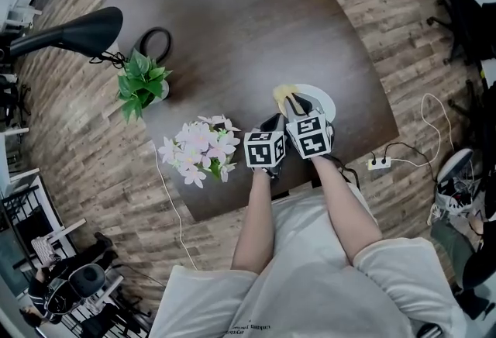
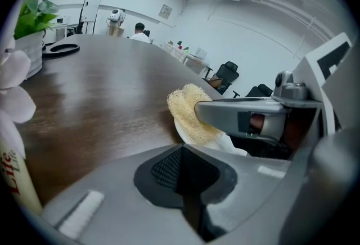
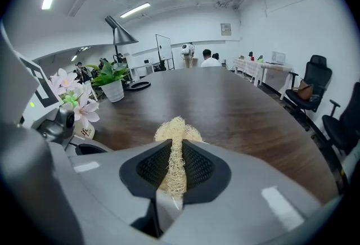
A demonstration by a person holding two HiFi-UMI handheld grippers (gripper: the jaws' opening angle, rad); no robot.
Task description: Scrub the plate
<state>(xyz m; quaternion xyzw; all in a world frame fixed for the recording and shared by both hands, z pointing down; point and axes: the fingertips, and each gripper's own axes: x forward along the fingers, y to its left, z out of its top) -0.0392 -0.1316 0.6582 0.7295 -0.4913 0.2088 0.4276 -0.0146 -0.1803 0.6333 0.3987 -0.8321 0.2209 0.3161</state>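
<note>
A white plate (image 1: 319,100) lies on the dark wooden table (image 1: 232,34), near its front edge. My right gripper (image 1: 296,105) is shut on a pale yellow loofah sponge (image 1: 282,93), which sits over the plate's left part. In the right gripper view the sponge (image 3: 172,143) is pinched between the black pads (image 3: 194,168) of that gripper (image 3: 171,173). My left gripper (image 1: 271,125) is just left of the plate, and its jaws (image 2: 183,151) are shut with nothing between them. Its view shows the sponge (image 2: 187,110) on the plate rim (image 2: 181,129), under the right gripper's finger (image 2: 236,113).
A bottle of pink flowers (image 1: 200,146) stands close to my left gripper, its label (image 2: 14,173) at that view's left edge. Farther left are a potted green plant (image 1: 142,84) and a black desk lamp (image 1: 77,32). A power strip (image 1: 378,163) lies on the floor.
</note>
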